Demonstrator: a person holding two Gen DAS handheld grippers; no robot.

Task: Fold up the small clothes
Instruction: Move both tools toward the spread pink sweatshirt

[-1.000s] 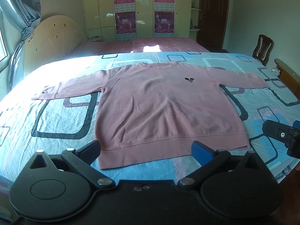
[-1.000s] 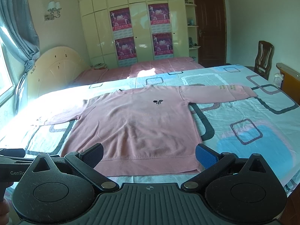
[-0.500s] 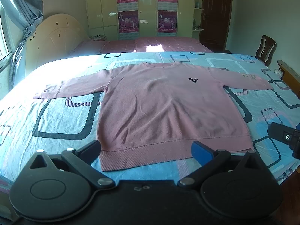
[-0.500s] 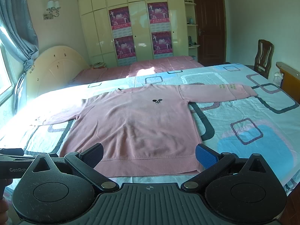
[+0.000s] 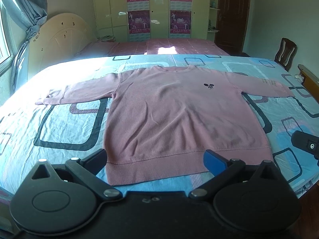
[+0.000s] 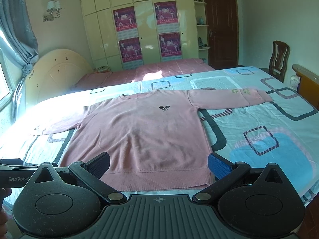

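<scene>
The pink sweatshirt (image 5: 179,115) lies flat near the bed's (image 5: 65,127) front edge — soft, light, limp — best gripped at hem corners; left gripper (image 5: 155,159) and right gripper (image 6: 159,163) fingers spread apart, empty.

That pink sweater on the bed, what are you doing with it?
A person holds a two-finger gripper in each hand and is about to fold the pink sweater. It lies flat, face up, sleeves spread, on the patterned bedsheet. The left gripper and right gripper both hover open near its hem. Nothing is gripped or folded yet.
</scene>
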